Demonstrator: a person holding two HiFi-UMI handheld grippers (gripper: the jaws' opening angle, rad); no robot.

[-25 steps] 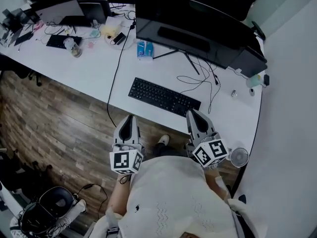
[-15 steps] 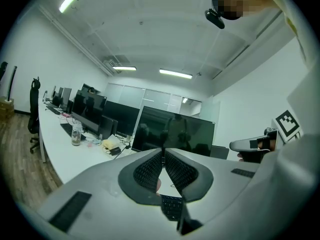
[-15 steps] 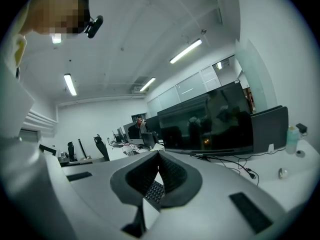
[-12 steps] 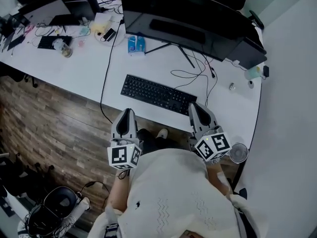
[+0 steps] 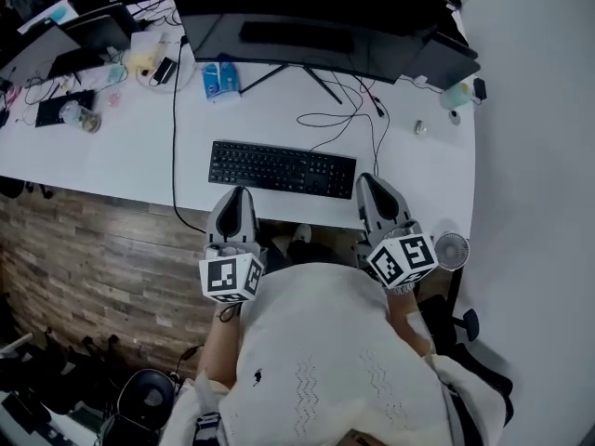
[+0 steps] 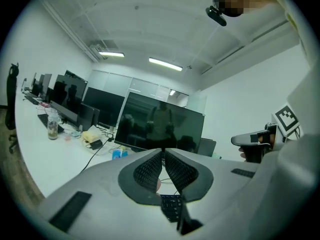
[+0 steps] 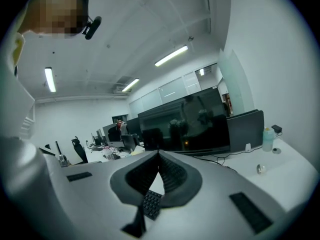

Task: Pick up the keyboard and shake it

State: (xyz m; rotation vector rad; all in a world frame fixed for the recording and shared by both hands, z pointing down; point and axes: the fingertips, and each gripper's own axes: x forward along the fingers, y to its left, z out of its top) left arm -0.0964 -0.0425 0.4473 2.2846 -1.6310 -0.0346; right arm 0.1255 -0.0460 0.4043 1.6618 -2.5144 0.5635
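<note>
Keyboard (image 5: 282,169) just beyond left gripper (image 5: 238,193)

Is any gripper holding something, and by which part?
Nothing is held: left gripper and right gripper are shut, empty; the keyboard lies on the desk.

A long white desk (image 5: 130,156) carries a black rectangular keyboard (image 5: 282,169) near its front edge. Behind the keyboard a wide dark monitor (image 5: 307,12) stands on thin splayed legs, with loose black cables (image 5: 346,117) trailing at its right. A blue-and-white packet (image 5: 220,80) lies left of the stand. A small clear jar (image 5: 74,114) sits far left and a pale green bottle (image 5: 455,95) far right.
</note>
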